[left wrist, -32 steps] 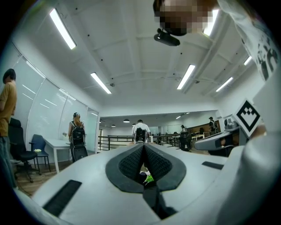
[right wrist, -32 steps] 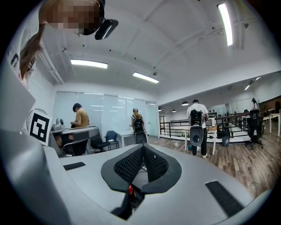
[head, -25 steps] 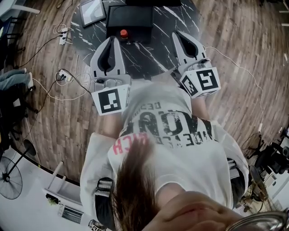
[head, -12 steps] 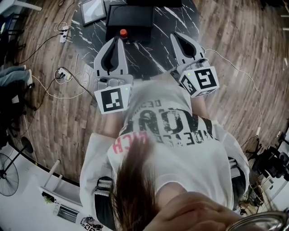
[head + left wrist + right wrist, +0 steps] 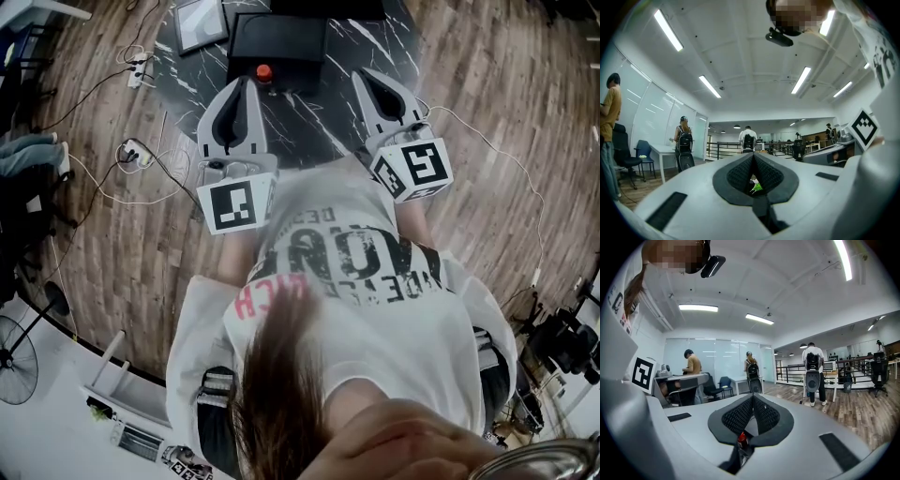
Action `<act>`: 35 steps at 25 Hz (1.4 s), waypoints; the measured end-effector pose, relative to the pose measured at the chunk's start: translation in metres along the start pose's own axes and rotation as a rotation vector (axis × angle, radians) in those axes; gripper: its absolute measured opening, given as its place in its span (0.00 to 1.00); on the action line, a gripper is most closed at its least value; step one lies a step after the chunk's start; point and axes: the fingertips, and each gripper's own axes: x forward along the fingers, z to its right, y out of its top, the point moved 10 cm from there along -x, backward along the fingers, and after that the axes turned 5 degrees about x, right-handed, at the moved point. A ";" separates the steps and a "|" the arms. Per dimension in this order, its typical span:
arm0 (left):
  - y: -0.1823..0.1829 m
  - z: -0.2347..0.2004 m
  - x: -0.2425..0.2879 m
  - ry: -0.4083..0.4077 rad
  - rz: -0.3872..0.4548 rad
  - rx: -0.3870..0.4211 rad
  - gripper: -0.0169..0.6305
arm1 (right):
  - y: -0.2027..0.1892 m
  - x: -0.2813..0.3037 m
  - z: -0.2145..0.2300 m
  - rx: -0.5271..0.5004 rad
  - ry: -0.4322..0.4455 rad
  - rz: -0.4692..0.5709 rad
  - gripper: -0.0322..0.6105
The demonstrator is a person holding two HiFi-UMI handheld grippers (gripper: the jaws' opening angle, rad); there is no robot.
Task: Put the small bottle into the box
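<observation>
Small bottle (image 5: 264, 71) shows in the head view as little more than a round red cap, with its body hidden beneath the cap from this steep angle. It stands on the dark, white-veined bench (image 5: 309, 122) right at the near edge of the black box (image 5: 277, 42), and whether the two touch cannot be told. The box is a flat dark rectangle that lies square to the person, and its inside cannot be made out. A pale framed panel (image 5: 200, 23) lies just to its left on the same bench.

The left hand-held gripper (image 5: 240, 84) is clenched on nothing: in the left gripper view its ribbed black pads (image 5: 739, 174) meet at the tips. The right hand-held gripper (image 5: 366, 75) is clenched in the same way, pads (image 5: 738, 416) tip to tip and nothing between them. Both reach out over the near part of the bench and point toward the box, one on each side of the bottle and clear of it. The bottle sits nearer the left one. Each carries its marker cube close to the person's printed shirt (image 5: 347, 262)
</observation>
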 end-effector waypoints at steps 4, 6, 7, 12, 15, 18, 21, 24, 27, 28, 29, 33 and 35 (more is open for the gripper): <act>0.000 -0.003 0.002 -0.007 0.002 -0.006 0.03 | 0.001 0.002 0.000 0.002 -0.011 0.001 0.05; 0.000 -0.005 0.003 -0.011 0.003 -0.008 0.03 | 0.002 0.003 0.000 0.003 -0.017 0.002 0.05; 0.000 -0.005 0.004 -0.013 0.001 -0.008 0.03 | 0.002 0.003 0.000 0.004 -0.019 0.002 0.05; -0.001 -0.008 0.006 -0.018 -0.003 -0.014 0.03 | 0.002 0.004 0.000 0.007 -0.027 0.001 0.05; -0.002 -0.009 0.006 -0.020 -0.005 -0.016 0.03 | 0.002 0.005 0.000 0.008 -0.030 0.001 0.05; -0.004 -0.011 0.007 -0.017 -0.009 -0.019 0.03 | 0.002 0.006 0.001 0.007 -0.031 -0.001 0.05; -0.004 -0.012 0.007 -0.021 -0.017 -0.025 0.03 | 0.002 0.005 0.001 0.008 -0.033 -0.002 0.05; -0.004 -0.013 0.008 -0.028 -0.018 -0.030 0.03 | 0.001 0.005 0.001 0.009 -0.036 -0.002 0.05; -0.004 -0.013 0.009 -0.033 -0.017 -0.030 0.03 | 0.001 0.005 0.001 0.009 -0.039 -0.004 0.05; -0.004 -0.013 0.009 -0.035 -0.018 -0.031 0.03 | 0.001 0.004 0.001 0.009 -0.040 -0.005 0.05; -0.004 -0.012 0.009 -0.038 -0.019 -0.031 0.03 | 0.001 0.004 0.001 0.009 -0.041 -0.006 0.05; -0.004 -0.012 0.010 -0.046 -0.021 -0.031 0.03 | 0.000 0.004 0.001 0.009 -0.047 -0.007 0.05; -0.004 -0.011 0.010 -0.049 -0.021 -0.029 0.03 | 0.001 0.003 0.002 0.011 -0.051 -0.005 0.05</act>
